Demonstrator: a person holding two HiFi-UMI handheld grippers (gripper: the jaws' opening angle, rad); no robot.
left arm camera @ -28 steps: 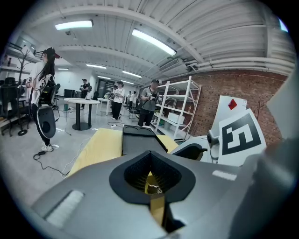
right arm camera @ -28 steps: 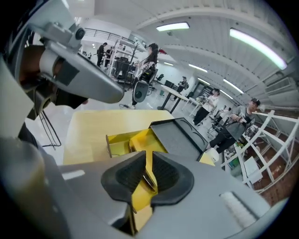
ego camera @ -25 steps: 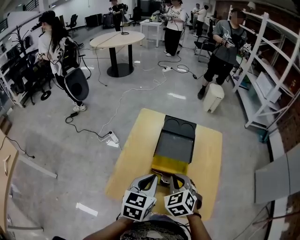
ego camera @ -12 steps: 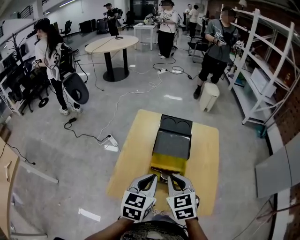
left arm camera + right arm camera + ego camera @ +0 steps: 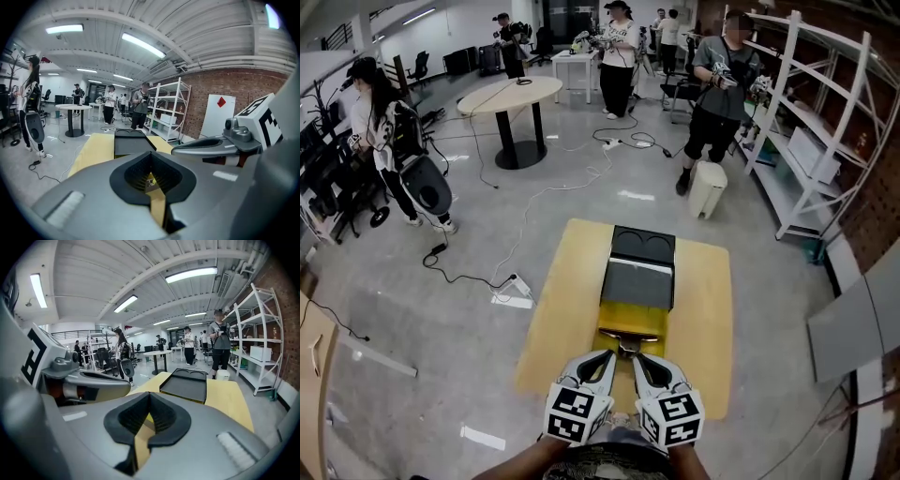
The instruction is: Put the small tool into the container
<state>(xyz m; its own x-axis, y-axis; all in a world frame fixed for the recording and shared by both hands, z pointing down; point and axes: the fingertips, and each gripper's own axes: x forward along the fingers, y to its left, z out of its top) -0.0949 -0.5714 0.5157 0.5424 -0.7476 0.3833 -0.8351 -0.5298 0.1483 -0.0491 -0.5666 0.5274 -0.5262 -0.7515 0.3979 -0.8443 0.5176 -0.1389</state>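
Both grippers are held side by side at the near edge of the table (image 5: 565,314), tips pointing forward. The left gripper (image 5: 607,357) has its jaws together with nothing between the pads, and the right gripper (image 5: 640,360) is likewise closed and empty. Just ahead of the two sets of tips lies the small tool (image 5: 626,348), a dark, partly metallic thing on the table, too small to make out its form. It sits between the tips and the yellow near wall of the container (image 5: 630,317), a shallow black tray that runs away along the middle of the table. The tool is outside the container, so this looks like the approach before the pick. Next, one gripper needs to spread its jaws, come down around the tool, close on it, then carry it forward over the yellow wall
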